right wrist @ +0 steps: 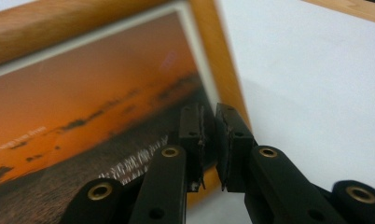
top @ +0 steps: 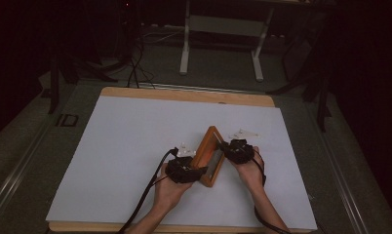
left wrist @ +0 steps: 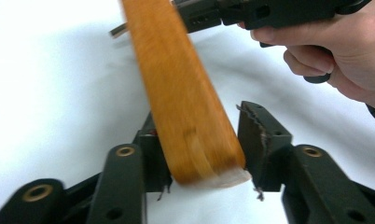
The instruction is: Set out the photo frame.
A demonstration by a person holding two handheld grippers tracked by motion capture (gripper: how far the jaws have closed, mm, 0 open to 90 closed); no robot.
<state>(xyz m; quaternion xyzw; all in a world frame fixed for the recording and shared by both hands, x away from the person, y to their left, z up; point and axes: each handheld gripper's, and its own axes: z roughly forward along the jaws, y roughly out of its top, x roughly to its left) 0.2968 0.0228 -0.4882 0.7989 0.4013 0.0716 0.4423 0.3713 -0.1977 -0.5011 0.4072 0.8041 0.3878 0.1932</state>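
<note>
Here, at the left, the left tool (top: 186, 168) is clenched on the near end of the orange-brown wooden picture frame (top: 209, 155). In the left gripper view its pads sit flush against both faces of the wood (left wrist: 185, 93), likely to brace the frame on its long edge. The frame stands tilted on the white-covered worktop (top: 135, 136), between the two hands and near the person's edge of it. Its glazed sunset photograph (right wrist: 83, 107) faces the right hand. To the right, the right tool (top: 235, 150) meets the frame's far end. Its jaws stand a narrow slit apart at the frame's side rail. I cannot tell whether they pinch the rail or merely steady it.
</note>
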